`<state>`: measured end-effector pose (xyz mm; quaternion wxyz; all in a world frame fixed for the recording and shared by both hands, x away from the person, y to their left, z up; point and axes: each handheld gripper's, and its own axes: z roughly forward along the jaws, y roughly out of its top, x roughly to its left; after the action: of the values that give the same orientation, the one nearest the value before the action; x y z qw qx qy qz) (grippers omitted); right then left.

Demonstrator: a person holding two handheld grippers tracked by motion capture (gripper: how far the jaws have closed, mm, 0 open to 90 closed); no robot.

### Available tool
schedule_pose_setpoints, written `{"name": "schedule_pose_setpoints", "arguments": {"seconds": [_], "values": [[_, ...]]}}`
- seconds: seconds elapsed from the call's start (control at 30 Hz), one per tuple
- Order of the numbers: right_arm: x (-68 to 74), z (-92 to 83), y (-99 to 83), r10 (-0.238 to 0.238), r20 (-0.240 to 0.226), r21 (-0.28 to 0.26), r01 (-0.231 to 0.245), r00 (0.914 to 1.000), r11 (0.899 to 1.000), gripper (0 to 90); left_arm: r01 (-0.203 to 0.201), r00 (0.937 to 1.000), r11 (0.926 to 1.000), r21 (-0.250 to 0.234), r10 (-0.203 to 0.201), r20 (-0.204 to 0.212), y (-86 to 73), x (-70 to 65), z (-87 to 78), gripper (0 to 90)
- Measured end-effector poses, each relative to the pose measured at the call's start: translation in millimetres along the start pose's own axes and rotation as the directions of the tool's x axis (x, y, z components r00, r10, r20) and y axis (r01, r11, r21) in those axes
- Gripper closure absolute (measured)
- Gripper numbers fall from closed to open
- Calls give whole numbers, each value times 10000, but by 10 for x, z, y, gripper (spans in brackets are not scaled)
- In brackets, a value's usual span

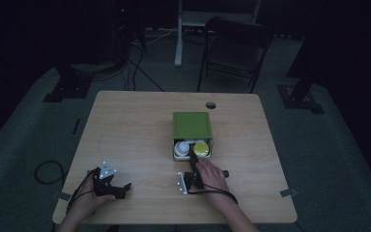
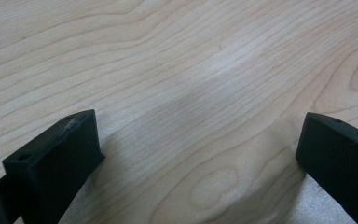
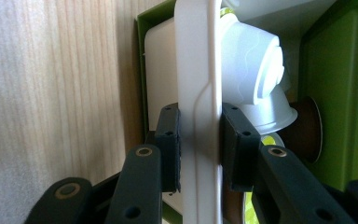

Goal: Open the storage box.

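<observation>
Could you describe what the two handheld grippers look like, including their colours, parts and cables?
The left gripper and the right gripper are black, each with two blocky jaws. Each carries a light grey three-cornered plate and trails a black cable. In the right gripper view, the linkage arms have round metal-ringed pivot holes, and the fingers show small screw holes. The forearms are bare, with no sleeves visible.

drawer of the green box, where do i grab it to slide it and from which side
Grip the white front lip of the drawer, from the open side facing the person. It is a thin flat panel sticking out of the green box, so jaws fit either face, as the right gripper shows.
</observation>
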<state>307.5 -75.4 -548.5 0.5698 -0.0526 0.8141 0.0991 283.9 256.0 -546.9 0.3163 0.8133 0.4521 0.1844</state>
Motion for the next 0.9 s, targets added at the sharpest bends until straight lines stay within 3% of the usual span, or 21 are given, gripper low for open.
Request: {"name": "schedule_pose_setpoints", "arguments": {"seconds": [0.9], "values": [[66,-297,27,-333,-379,-243,324,9987,9992,717,-5,10000,10000,-4,5,-3,0,0,0,0]]}}
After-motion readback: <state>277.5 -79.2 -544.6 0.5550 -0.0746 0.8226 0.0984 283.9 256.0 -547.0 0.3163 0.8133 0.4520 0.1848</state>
